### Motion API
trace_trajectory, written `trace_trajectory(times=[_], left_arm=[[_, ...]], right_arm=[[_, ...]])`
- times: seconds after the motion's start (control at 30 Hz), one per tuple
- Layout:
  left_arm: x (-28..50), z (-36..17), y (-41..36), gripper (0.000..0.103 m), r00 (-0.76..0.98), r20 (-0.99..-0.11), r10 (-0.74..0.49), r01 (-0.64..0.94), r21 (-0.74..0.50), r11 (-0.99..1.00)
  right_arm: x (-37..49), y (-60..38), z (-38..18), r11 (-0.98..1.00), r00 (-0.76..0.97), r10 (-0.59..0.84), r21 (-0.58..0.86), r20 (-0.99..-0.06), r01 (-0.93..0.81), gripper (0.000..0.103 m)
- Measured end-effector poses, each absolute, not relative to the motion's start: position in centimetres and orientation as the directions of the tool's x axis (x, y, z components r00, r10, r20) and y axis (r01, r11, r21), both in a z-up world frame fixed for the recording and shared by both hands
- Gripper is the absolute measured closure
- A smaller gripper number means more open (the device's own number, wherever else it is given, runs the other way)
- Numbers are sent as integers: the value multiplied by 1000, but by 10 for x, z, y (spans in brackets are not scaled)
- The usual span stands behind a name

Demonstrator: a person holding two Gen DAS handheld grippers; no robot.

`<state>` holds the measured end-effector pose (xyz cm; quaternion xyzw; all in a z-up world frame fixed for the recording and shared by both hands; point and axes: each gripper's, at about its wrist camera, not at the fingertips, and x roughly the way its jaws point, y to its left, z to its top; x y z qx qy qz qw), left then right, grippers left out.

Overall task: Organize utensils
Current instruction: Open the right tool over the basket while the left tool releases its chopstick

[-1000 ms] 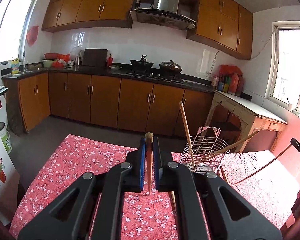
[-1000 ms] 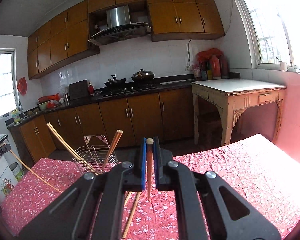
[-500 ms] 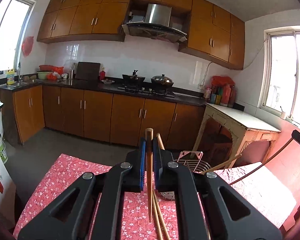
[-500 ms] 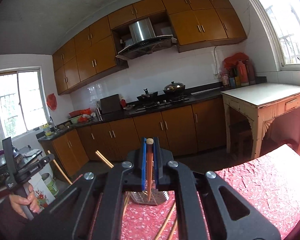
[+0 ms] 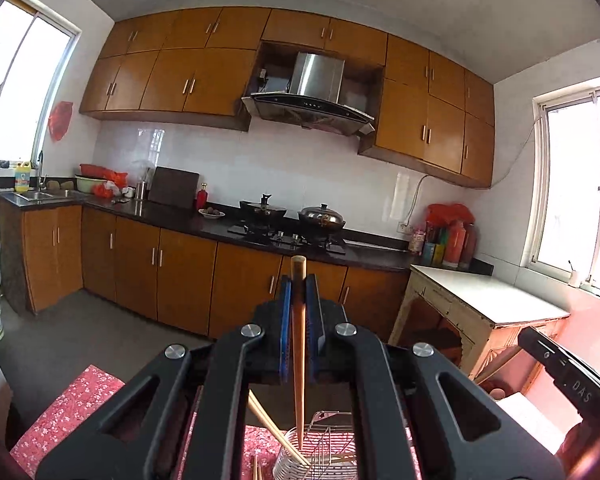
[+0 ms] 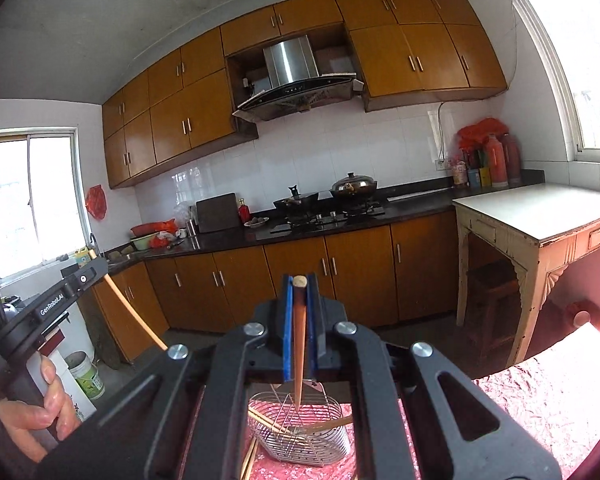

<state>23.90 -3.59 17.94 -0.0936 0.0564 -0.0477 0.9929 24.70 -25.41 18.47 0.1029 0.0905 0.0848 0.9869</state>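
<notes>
Fingers of left gripper (image 5: 299, 280) and right gripper (image 6: 299, 285) each clamped tight on chopstick (image 5: 299, 344), pointing down.

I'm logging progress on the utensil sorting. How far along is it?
Done: several chopsticks already lean in the wire basket. In hand: the left tool and right tool each clamp one chopstick, tip hanging above the basket. Left: dropping both in, plus chopsticks lying beside the basket.

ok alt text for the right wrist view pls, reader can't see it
The right claw is shut on a wooden chopstick whose tip hangs over a wire basket on a red floral tablecloth. The basket already holds several chopsticks. At the left edge a hand holds the left claw's handle; a kitchen with brown cabinets lies behind.
</notes>
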Motion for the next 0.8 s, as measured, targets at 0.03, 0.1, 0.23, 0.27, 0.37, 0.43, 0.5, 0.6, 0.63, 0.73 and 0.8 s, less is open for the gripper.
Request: trace_trajectory(times=[0.03,0.1,0.23,0.27,0.37,0.43,0.5,0.6,0.63,0.73,0.8], left_arm=[[246,175,-41,96,988,-113,-106,83,-190,978],[256,167,-47,96,986,-124,-108,83,-191,978],[272,149,-54,96,980,-160,-119,87,-194,977],[276,145,-56,96,977,-171,-124,90,-193,977],[285,136,-57,96,972,-193,-134,96,-197,976],[290,130,-58,96,969,-204,-136,97,-191,977],[292,126,-59,96,967,-215,-137,98,-185,978],[297,118,-60,96,959,-241,-150,105,-192,976],[299,117,-60,96,957,-248,-153,105,-195,975],[302,110,-60,96,949,-272,-158,105,-198,974],[303,108,-61,96,945,-287,-160,107,-193,975]], right_arm=[[253,-253,182,965,968,185,218,-170,-147,96],[266,-254,175,962,962,194,227,-191,-149,96],[286,-256,158,959,951,208,240,-231,-151,96],[291,-256,153,959,948,208,243,-240,-149,96],[303,-257,141,956,939,214,257,-267,-145,96],[310,-258,133,952,933,223,270,-283,-145,96],[316,-258,126,949,927,228,280,-298,-144,96],[322,-257,118,944,917,241,298,-319,-144,96],[324,-257,115,942,913,245,304,-326,-144,96],[328,-255,107,944,906,243,300,-347,-138,95],[329,-253,104,948,902,238,289,-359,-135,95]])
